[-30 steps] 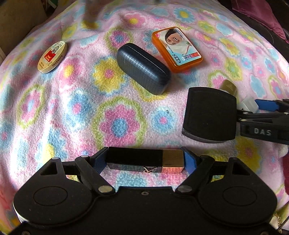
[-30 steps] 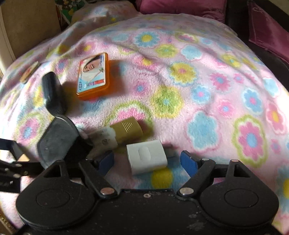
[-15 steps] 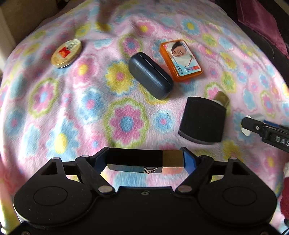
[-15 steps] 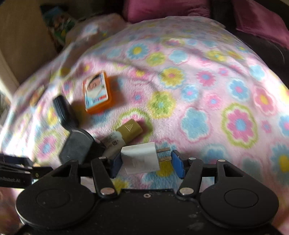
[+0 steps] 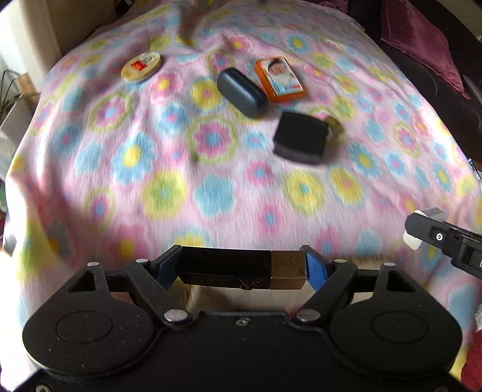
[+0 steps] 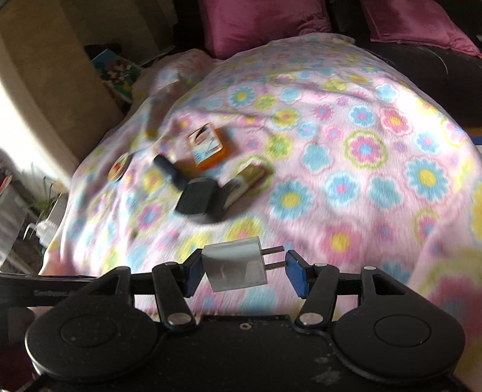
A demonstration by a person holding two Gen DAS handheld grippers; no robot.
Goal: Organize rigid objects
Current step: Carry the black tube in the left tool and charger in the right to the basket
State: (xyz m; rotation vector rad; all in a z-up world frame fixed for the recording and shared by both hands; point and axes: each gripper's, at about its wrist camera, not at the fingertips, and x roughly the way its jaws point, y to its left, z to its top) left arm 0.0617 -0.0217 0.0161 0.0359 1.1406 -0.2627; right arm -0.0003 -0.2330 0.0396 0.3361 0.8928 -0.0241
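Observation:
My left gripper [image 5: 241, 268] is shut on a black and gold lipstick tube [image 5: 238, 270], held crosswise above the near edge of the flowered blanket [image 5: 211, 187]. My right gripper [image 6: 241, 268] is shut on a white plug adapter [image 6: 235, 268], its two prongs pointing right, lifted above the blanket [image 6: 346, 169]. The right gripper also shows at the right edge of the left wrist view [image 5: 421, 229]. On the blanket lie a dark glasses case [image 5: 242, 92], an orange tin [image 5: 279, 79], a black box [image 5: 301, 137], a gold-capped tube [image 5: 334, 128] and a round tin [image 5: 141, 67].
The same objects show in the right wrist view: orange tin [image 6: 206, 146], black box [image 6: 198, 199], gold-capped tube [image 6: 247, 181], glasses case [image 6: 170, 172]. Magenta cushions [image 6: 265, 24] lie on a dark sofa behind. A beige wall [image 6: 45, 75] stands at the left.
My right gripper closed on the white plug adapter and lifted it off the blanket. Both grippers have pulled back and up, away from the objects. The left still holds the lipstick tube.

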